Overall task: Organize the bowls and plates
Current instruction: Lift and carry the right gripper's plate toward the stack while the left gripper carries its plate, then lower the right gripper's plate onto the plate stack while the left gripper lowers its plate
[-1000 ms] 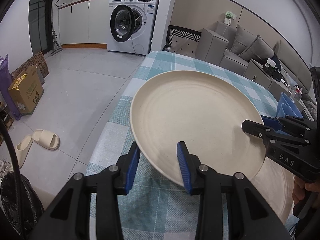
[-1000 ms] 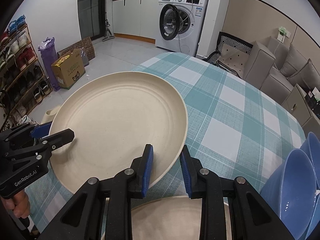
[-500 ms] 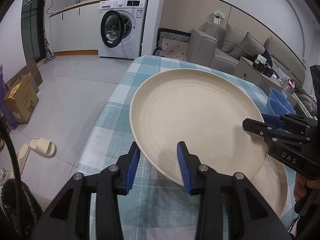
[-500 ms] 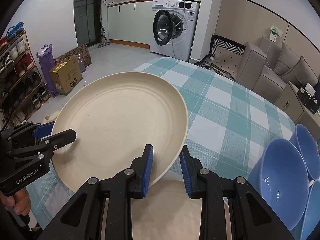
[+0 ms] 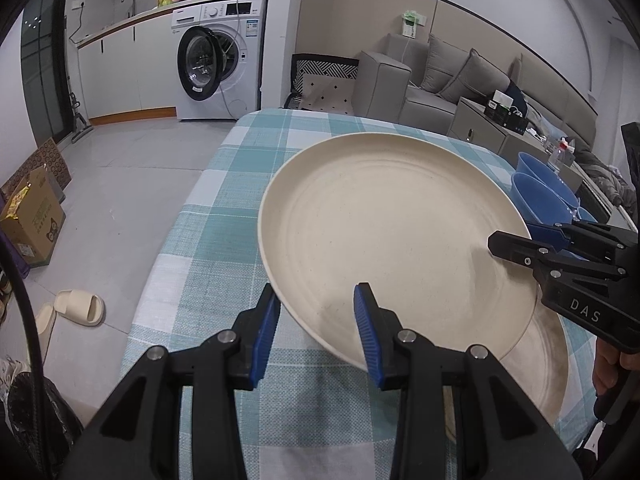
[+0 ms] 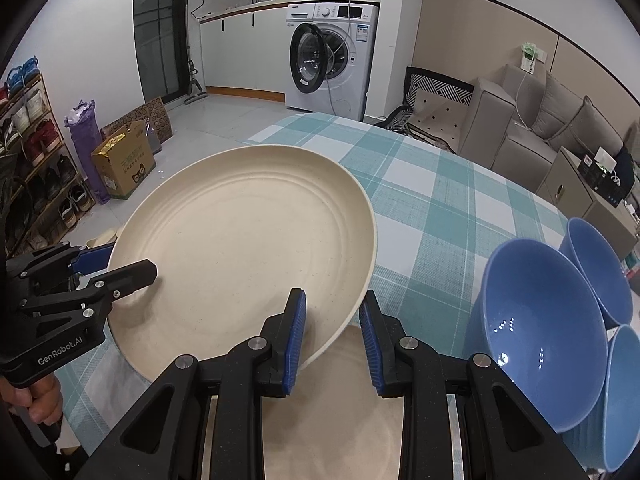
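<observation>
- Since the earlier frames, the cream plate (image 5: 392, 240) had been carried toward the right, so that more of the second cream plate (image 5: 548, 360) lying on the table showed beneath it in the right wrist view, and the blue bowls (image 6: 544, 328) had come further into sight.
- On the far left of the left wrist view, two pale slippers (image 5: 78, 306) lay on the floor, near one cardboard box (image 5: 32, 220).
- The left gripper (image 5: 316, 328) straddled the near-left rim of the raised plate, one blue-padded finger under the rim and one over the plate's face; the jaws stood fairly wide, and I cannot tell whether the pads pressed on the plate.
- One washing machine (image 5: 218, 60) stood against the back wall with its door open.
- The checked tablecloth (image 5: 224, 208) covered the table under both plates.
- Two cream plates were counted: one held tilted above the cloth, one flat on it, partly beneath the first.
- The right gripper (image 6: 332, 336) straddled the plate's opposite rim, its pads a moderate gap apart; contact could not be judged there either.
- Three blue bowls were counted in the right wrist view, grouped just beside the lower plate at the right.
- One grey sofa (image 6: 560, 128) stood beyond the table at the far right.
</observation>
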